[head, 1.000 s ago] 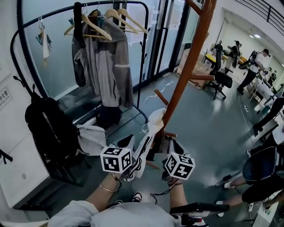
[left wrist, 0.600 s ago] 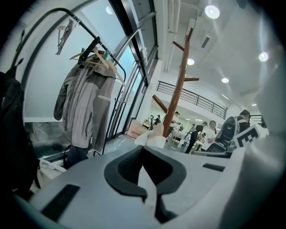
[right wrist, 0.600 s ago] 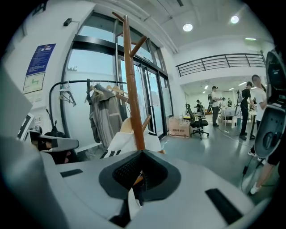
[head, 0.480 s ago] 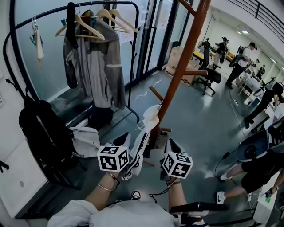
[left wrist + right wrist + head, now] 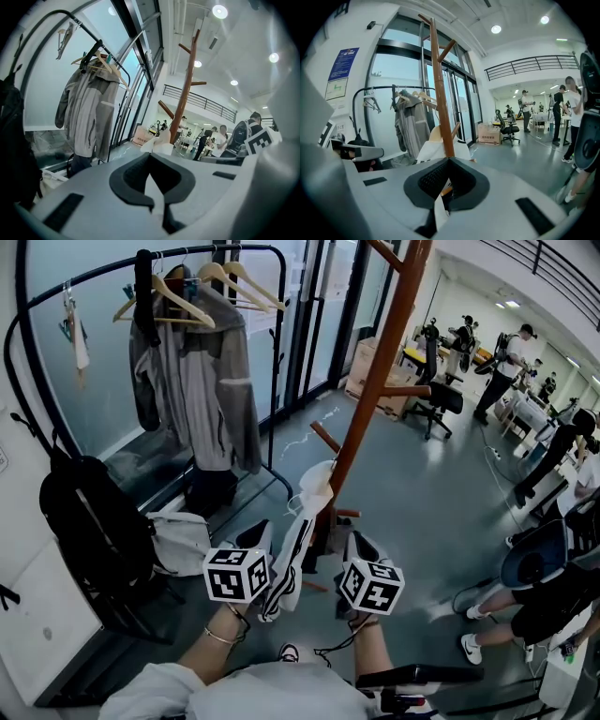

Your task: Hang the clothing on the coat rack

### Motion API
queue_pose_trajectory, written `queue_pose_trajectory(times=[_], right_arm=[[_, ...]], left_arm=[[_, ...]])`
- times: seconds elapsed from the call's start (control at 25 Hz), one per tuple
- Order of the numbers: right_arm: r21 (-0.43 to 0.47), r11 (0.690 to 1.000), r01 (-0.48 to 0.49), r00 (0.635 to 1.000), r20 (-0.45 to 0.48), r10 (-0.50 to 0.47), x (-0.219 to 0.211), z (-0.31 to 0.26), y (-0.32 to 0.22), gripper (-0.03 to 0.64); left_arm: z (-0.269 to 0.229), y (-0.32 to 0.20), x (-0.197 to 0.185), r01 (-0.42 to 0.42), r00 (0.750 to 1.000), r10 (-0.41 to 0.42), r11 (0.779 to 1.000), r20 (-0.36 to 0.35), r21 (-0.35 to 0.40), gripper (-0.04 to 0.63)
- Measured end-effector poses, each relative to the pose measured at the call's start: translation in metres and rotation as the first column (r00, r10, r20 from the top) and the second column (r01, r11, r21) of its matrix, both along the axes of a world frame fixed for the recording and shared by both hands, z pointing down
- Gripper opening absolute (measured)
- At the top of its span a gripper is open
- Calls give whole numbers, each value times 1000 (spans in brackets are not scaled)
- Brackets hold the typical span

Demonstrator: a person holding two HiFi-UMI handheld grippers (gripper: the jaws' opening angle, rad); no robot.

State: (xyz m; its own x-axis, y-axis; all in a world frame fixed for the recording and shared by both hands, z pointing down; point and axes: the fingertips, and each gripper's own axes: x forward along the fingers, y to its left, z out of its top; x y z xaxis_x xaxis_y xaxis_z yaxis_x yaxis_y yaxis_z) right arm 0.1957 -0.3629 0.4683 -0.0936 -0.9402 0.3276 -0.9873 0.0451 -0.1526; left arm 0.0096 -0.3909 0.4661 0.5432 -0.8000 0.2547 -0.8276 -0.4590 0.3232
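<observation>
Head view leaves both pairs of jaws mostly covered by the white garment (image 5: 305, 521), and cuts off the top of the brown coat rack (image 5: 375, 381). Left gripper (image 5: 151, 158) is clamped shut on a strip of that cloth; right gripper (image 5: 448, 163) pinches another fold. The garment hangs against the rack's pole, low down

The left gripper (image 5: 261, 538) and right gripper (image 5: 354, 545) are pale grey shells with dark-lined fingers (image 5: 126, 176). Each carries a white cube (image 5: 236, 575) with black square markers. Behind the left one's cube are a thin bracelet (image 5: 217, 637) and a light grey sleeve (image 5: 155, 690).
</observation>
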Motion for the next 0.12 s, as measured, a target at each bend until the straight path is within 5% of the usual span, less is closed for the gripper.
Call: queue_pose_trajectory(times=[0.12], right_arm=[[-2, 1000, 1, 1000, 3, -1, 0, 0, 2, 21]], left_arm=[[2, 2, 1, -3, 1000, 3, 1000, 2, -5, 8]])
